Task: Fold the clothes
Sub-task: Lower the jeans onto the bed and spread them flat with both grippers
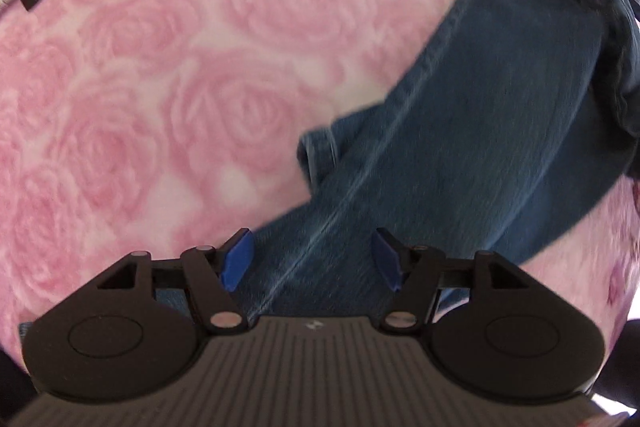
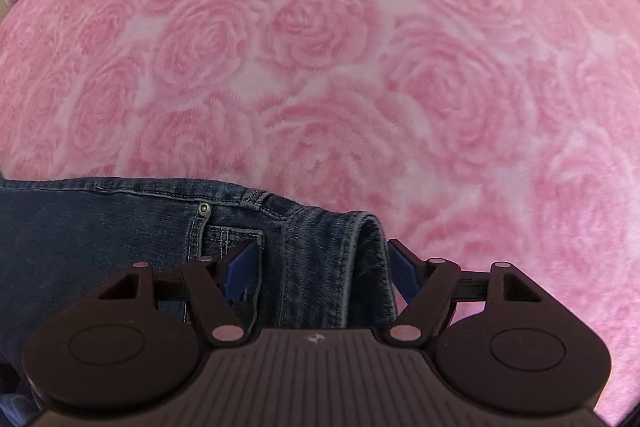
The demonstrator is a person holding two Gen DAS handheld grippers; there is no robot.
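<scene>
Tongs (image 2: 320,267) over jeans (image 2: 120,227) waistband

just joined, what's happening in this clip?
A person with two handheld grippers is folding jeans on a pink rose-patterned blanket. The left gripper is open over a trouser leg; the right gripper is open, straddling the waistband. Neither is clamped on the denim, which lies on the blanket.
</scene>
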